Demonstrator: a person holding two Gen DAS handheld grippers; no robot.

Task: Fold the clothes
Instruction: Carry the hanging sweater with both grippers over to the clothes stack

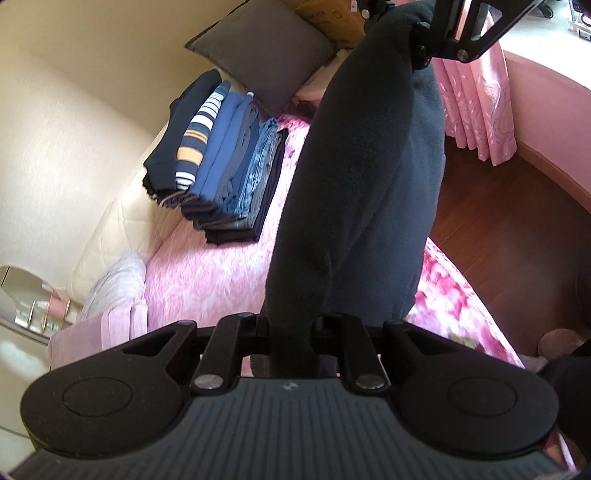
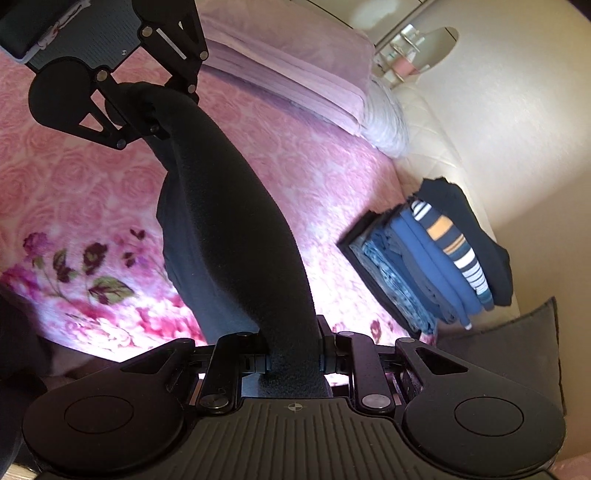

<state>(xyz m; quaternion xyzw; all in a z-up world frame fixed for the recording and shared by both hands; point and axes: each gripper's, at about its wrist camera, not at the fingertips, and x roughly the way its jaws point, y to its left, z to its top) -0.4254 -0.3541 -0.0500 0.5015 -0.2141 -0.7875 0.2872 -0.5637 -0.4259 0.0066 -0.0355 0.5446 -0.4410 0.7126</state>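
Two hand-held grippers, left (image 1: 291, 328) and right (image 2: 293, 360), each pinched one end of a dark fleece garment (image 1: 362, 192) stretched above the pink bed (image 1: 207, 273); folded clothes stack (image 1: 221, 158) at ten o'clock

Matt, fuzzy dark fleece garment (image 1: 354, 192); beside it a plush pink bedspread (image 1: 207, 273), glossy wooden floor (image 1: 491, 221).

No words or numbers can be read anywhere. Some dark marks are printed on the yellow box (image 1: 334, 16) behind the grey pillow (image 1: 266, 51), but they are too blurry to be made out. A small round cross sign is seen on the right hand-held gripper (image 2: 295, 363), near its front edge.
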